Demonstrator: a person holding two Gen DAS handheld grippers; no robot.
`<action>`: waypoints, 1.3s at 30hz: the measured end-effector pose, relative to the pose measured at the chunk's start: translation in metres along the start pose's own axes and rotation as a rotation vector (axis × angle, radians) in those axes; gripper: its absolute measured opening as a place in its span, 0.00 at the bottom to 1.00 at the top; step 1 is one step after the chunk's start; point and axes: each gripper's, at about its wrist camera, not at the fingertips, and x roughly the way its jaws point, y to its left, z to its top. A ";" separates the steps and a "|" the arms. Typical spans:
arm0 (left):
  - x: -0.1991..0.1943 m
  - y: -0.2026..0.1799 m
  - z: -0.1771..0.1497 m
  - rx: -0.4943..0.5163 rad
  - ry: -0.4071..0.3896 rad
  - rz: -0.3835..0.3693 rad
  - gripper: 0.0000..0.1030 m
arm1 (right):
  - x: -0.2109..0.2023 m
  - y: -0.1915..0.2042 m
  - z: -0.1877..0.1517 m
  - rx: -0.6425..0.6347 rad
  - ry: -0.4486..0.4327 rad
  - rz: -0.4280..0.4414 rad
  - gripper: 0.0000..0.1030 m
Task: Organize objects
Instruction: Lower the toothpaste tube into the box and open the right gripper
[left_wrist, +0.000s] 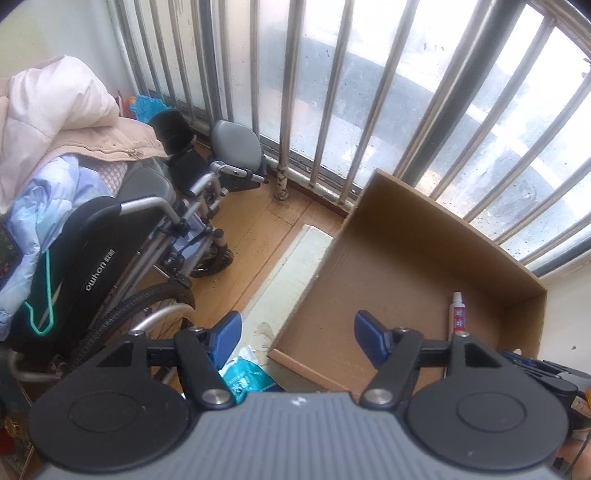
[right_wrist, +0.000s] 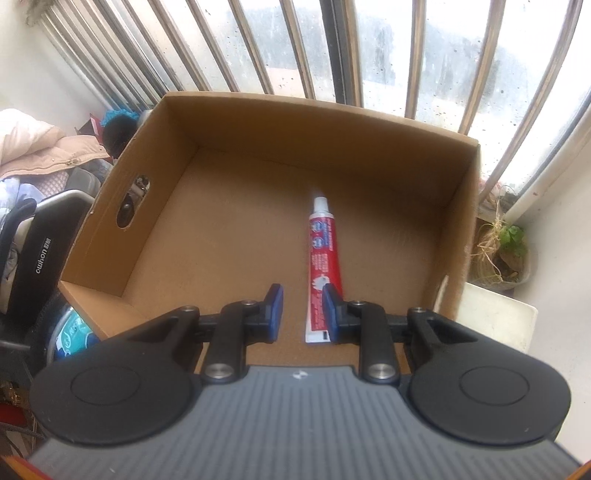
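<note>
Cardboard fills most of the right wrist view: an open brown box (right_wrist: 221, 236), seen from above, with an oval handle hole in its left wall. On the box floor, right of centre, lies a red and white toothpaste tube (right_wrist: 322, 254), white cap pointing to the top of the frame, flat crimped end toward the bottom. The right tongs (right_wrist: 303, 312) hover over the near end of the box, blue pads parted by a narrow gap and holding nothing; the right pad overlaps the lower end of the tube in the frame, though whether they touch cannot be told. Barred, dusty window glass runs across the top of the frame. A potted plant (right_wrist: 506, 251) sits at the right edge, outside the box.

In the left wrist view the left tongs (left_wrist: 297, 332) are spread wide and empty, low in the frame, their pads straddling the box's near left corner. The same box sits at the lower right, with the tube small against its right side. A wheelchair (left_wrist: 110, 258) piled with pale coats (left_wrist: 55, 110) takes up the left half, a green hanger (left_wrist: 44, 306) hooked on its black backrest. Wooden floor (left_wrist: 251, 229) shows between wheelchair and box.
</note>
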 end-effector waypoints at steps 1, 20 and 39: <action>-0.002 0.003 0.000 -0.009 -0.010 0.017 0.72 | 0.009 0.004 0.004 -0.005 0.002 0.008 0.23; -0.010 0.055 -0.009 -0.103 0.022 0.132 0.77 | 0.128 -0.005 0.014 0.124 0.136 -0.115 0.13; -0.007 0.037 -0.003 -0.046 0.036 0.133 0.77 | 0.133 0.000 0.026 0.192 0.046 -0.168 0.16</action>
